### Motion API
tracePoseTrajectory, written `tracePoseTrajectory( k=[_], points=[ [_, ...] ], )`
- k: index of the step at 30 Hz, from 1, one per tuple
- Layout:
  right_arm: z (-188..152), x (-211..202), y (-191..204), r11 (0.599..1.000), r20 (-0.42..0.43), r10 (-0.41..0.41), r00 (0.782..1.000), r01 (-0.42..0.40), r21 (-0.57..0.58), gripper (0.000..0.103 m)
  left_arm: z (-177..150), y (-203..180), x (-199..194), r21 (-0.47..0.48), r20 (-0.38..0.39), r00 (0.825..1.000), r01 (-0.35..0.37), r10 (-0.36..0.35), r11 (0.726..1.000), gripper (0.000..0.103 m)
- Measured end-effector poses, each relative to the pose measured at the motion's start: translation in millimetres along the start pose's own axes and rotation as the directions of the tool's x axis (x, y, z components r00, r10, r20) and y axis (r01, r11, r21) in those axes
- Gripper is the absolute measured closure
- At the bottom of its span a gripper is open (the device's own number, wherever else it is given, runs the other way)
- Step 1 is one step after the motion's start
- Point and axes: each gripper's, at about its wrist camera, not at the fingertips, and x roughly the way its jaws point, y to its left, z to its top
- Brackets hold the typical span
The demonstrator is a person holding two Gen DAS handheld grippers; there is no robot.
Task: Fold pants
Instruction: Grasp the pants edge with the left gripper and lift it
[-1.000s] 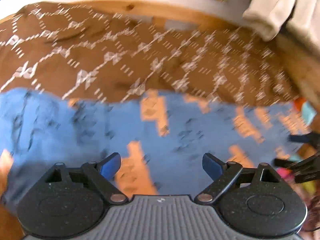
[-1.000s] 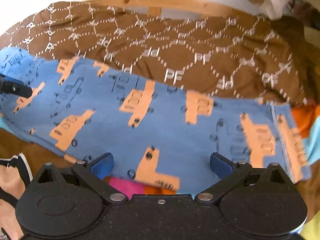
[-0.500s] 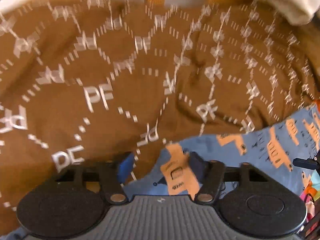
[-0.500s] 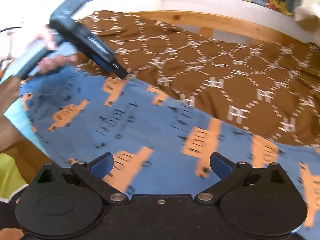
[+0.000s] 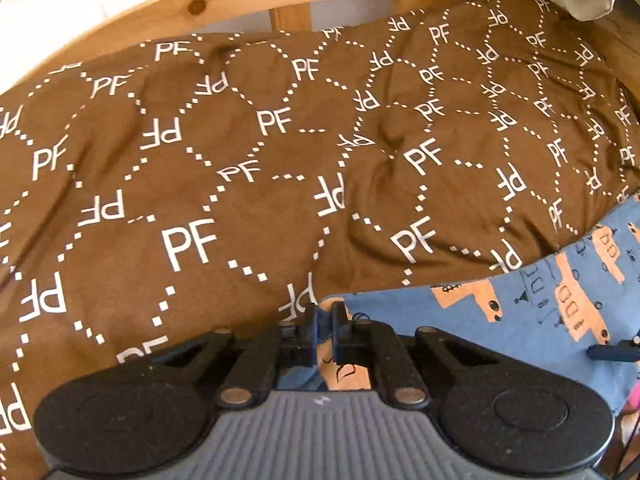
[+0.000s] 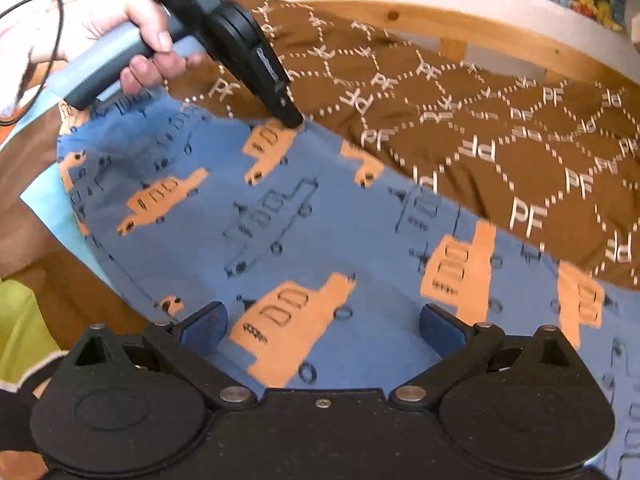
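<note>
Left wrist view showed the left gripper [image 5: 324, 322] pinched tight on the edge of the blue pants [image 5: 532, 320], which lay spread on the brown patterned blanket [image 5: 240, 160]. From the right wrist camera, the right gripper [image 6: 322, 322] hovered with jaws wide over the pants; beyond ran the wooden bed frame [image 6: 480, 28].

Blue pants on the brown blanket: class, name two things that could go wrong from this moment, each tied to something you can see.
1. The left gripper pinches only the edge of the blue pants, so the fabric might slip out when lifted.
2. The right gripper hangs open above the pants with nothing held; lifting one side alone could drag the cloth and rumple the brown blanket.
</note>
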Motion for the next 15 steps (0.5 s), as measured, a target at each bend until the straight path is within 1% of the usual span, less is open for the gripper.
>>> tracePoseTrajectory(
  k=[3, 5, 8, 9, 10, 11, 12, 13, 14, 15],
  points=[
    [-4.7, 3.4, -0.2, 1.000, -0.004, -0.006, 1.000, 0.006, 0.024, 0.001, -4.4, -0.5, 7.4, 0.032, 0.000, 0.999, -0.035, 0.035, 0.999, 0.096],
    [-6.0, 4.8, 3.4, 1.000, -0.008, -0.023, 1.000, 0.023, 0.010, 0.001, -6.5, -1.7, 15.4, 0.027, -0.013, 0.999, -0.048, 0.048, 0.998, 0.096],
    [-6.4, 1.5, 5.0, 0.999, -0.004, -0.033, 0.999, 0.033, 0.001, 0.001, -6.5, -1.1, 16.1, -0.002, -0.012, 0.998, -0.061, 0.061, 0.998, 0.087],
    [-5.9, -2.8, 2.4, 1.000, 0.000, -0.025, 1.000, 0.025, 0.017, 0.001, -5.8, -1.8, 13.2, -0.009, -0.012, 0.997, -0.072, 0.072, 0.997, 0.076],
    [-6.3, -10.1, -1.6, 0.999, 0.016, -0.017, 1.000, 0.016, 0.040, 0.001, -4.8, -4.1, 9.4, -0.008, -0.009, 0.995, -0.097, 0.097, 0.995, 0.069],
    [-8.1, -19.7, -6.4, 0.998, 0.044, -0.020, 0.999, 0.017, 0.065, 0.001, -4.5, -8.1, 3.6, 0.006, 0.004, 0.992, -0.127, 0.127, 0.992, 0.054],
    [-10.5, -29.4, -11.7, 0.996, 0.072, -0.036, 0.997, 0.030, 0.087, 0.001, -4.7, -14.4, -2.4, 0.030, 0.028, 0.988, -0.151, 0.150, 0.988, 0.044],
    [-14.0, -40.9, -18.7, 0.992, 0.098, -0.067, 0.993, 0.056, 0.112, 0.001, -5.3, -22.1, -8.3, 0.058, 0.054, 0.985, -0.169, 0.166, 0.984, 0.041],
    [-17.0, -49.8, -25.2, 0.987, 0.111, -0.100, 0.989, 0.085, 0.136, 0.001, -5.0, -31.7, -13.1, 0.094, 0.082, 0.981, -0.182, 0.174, 0.979, 0.035],
    [-21.2, -60.5, -34.8, 0.977, 0.120, -0.144, 0.982, 0.123, 0.172, 0.001, -4.4, -42.6, -17.0, 0.127, 0.103, 0.980, -0.183, 0.170, 0.975, 0.030]
  ],
)
